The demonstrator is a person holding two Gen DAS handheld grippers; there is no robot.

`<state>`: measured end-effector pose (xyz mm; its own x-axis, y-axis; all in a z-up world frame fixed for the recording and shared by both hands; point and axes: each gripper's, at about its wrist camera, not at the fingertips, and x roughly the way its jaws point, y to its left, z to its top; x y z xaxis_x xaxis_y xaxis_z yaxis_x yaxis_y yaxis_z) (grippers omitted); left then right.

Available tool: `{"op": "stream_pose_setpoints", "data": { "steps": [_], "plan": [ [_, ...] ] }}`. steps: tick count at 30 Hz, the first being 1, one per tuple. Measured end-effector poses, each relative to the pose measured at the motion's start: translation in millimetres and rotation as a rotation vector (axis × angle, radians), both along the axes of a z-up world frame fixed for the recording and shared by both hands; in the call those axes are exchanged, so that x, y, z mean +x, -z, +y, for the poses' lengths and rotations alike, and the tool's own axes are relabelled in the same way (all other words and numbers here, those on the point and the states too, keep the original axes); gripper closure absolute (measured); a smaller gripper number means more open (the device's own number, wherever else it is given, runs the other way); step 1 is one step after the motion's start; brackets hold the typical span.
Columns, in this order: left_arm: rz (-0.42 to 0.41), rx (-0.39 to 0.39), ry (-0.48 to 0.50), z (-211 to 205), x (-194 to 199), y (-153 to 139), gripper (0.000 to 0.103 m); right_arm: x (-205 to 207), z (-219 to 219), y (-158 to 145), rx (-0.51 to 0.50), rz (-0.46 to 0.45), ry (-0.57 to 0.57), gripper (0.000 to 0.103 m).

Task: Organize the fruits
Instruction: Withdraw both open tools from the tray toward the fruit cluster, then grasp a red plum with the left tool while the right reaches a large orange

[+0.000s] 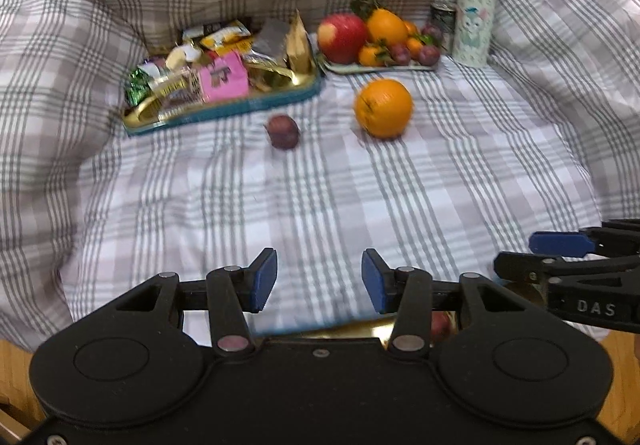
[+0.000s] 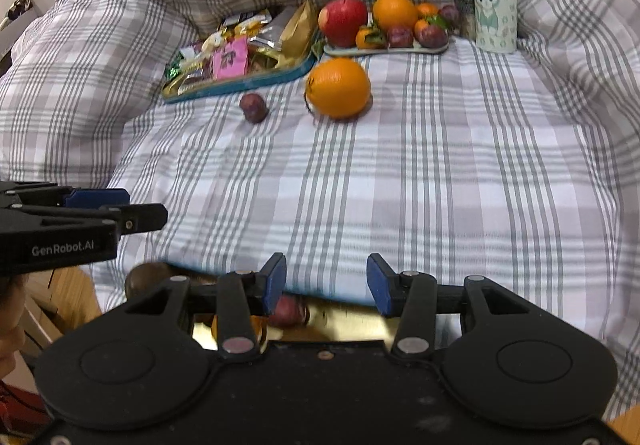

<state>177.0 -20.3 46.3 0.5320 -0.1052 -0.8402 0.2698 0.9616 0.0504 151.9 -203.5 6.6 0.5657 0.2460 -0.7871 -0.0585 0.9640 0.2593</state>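
Observation:
A loose orange [image 1: 383, 108] [image 2: 338, 88] and a small dark plum [image 1: 284, 131] [image 2: 253, 107] lie on the checked bedcover. Behind them a pale fruit tray [image 1: 380, 68] [image 2: 384, 51] carries a red apple [image 1: 342, 37] [image 2: 343, 21], an orange, tangerines and plums. My left gripper [image 1: 319, 277] [image 2: 132, 209] hangs open over the near cover, nothing between its blue pads. My right gripper [image 2: 327, 281] [image 1: 560, 257] is beside it, jaws apart and empty. Under both, a gold tray [image 2: 352, 319] [image 1: 360, 329] holds a plum [image 2: 288, 311], partly hidden.
A teal-rimmed gold tray [image 1: 224, 113] [image 2: 240, 85] full of snack packets sits left of the fruit tray. A cartoon-print bottle [image 1: 474, 13] [image 2: 494, 1] and a dark can [image 1: 443, 21] stand at the back right. Bunched cover rises behind and on both sides.

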Motion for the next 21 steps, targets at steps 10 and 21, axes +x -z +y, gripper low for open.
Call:
{"op": "stream_pose_setpoints", "data": {
  "steps": [10,21],
  "plan": [
    [0.013,-0.021,-0.061,16.1,63.7,10.7,0.05,43.1,2.5,7.5,0.001,0.004,0.02,0.055],
    [0.072,-0.066,-0.12,23.0,129.4,30.8,0.05,76.3,4.9,16.8,0.012,0.01,0.036,0.055]
  ]
}}
